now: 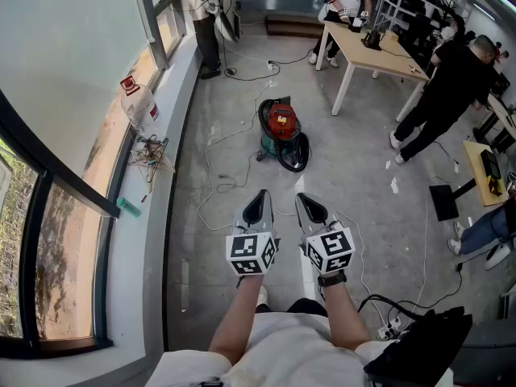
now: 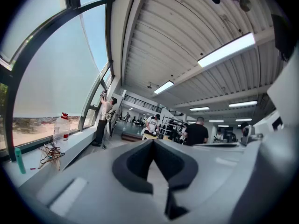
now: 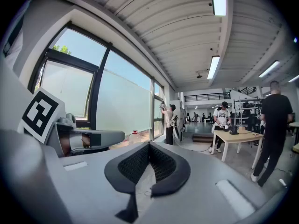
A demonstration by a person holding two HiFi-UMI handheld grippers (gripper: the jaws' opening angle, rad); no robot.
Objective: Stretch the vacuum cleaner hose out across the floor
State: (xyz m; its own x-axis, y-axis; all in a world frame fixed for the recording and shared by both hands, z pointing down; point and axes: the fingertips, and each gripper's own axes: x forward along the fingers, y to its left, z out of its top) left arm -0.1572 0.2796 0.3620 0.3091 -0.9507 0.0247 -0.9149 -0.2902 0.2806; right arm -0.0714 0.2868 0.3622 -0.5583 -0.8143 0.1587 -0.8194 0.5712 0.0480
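Observation:
The vacuum cleaner [image 1: 281, 127], with a teal body and a red top, stands on the grey floor ahead of me. Its black hose [image 1: 295, 158] lies coiled against its near right side. My left gripper [image 1: 261, 195] and right gripper [image 1: 303, 199] are held side by side in the air, well short of the vacuum and pointing toward it. Both are shut with nothing between the pads. In the left gripper view the left gripper [image 2: 153, 142] shows closed jaws, and in the right gripper view the right gripper [image 3: 148, 145] does too. The vacuum is hidden in both gripper views.
Thin cables [image 1: 216, 185] trail over the floor between me and the vacuum. A window sill [image 1: 153, 184] with a water bottle [image 1: 139, 106] and tangled wires [image 1: 150, 153] runs along the left. A table [image 1: 377, 53] and several people stand at the back right. A power strip [image 1: 390, 327] and black bag [image 1: 419, 350] lie near right.

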